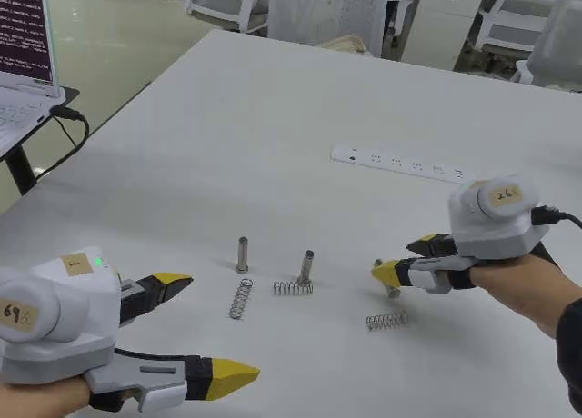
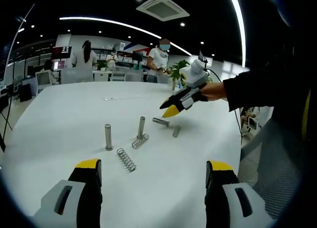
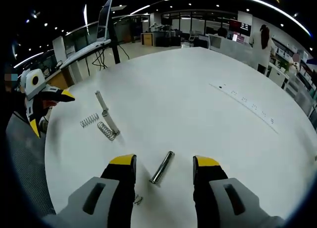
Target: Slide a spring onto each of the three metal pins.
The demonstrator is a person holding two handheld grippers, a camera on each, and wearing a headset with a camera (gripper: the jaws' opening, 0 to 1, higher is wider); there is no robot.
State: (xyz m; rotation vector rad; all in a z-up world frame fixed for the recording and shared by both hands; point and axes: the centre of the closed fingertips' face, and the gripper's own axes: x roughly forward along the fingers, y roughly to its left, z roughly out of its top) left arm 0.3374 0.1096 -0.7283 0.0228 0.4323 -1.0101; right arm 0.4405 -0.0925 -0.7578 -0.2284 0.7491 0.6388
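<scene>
On the white table [image 1: 273, 118] one metal pin [image 1: 243, 254] stands upright, and a second pin [image 1: 306, 267] stands to its right with a spring [image 1: 293, 288] lying at its foot. Another spring [image 1: 240, 298] lies in front of the first pin. The third pin [image 3: 162, 167] lies flat on the table between the open jaws of my right gripper [image 3: 161, 163], untouched. A third spring [image 1: 387, 321] lies near that gripper [image 1: 400, 259]. My left gripper [image 1: 205, 327] stands open and holds nothing, short of the springs; its own view shows both standing pins [image 2: 108, 137] ahead.
A white power strip [image 1: 400, 162] lies across the table beyond the pins. A laptop [image 1: 23, 45] with a cable sits on a side stand at the far left. Office chairs [image 1: 318, 14] line the far edge. People stand in the background [image 2: 158, 59].
</scene>
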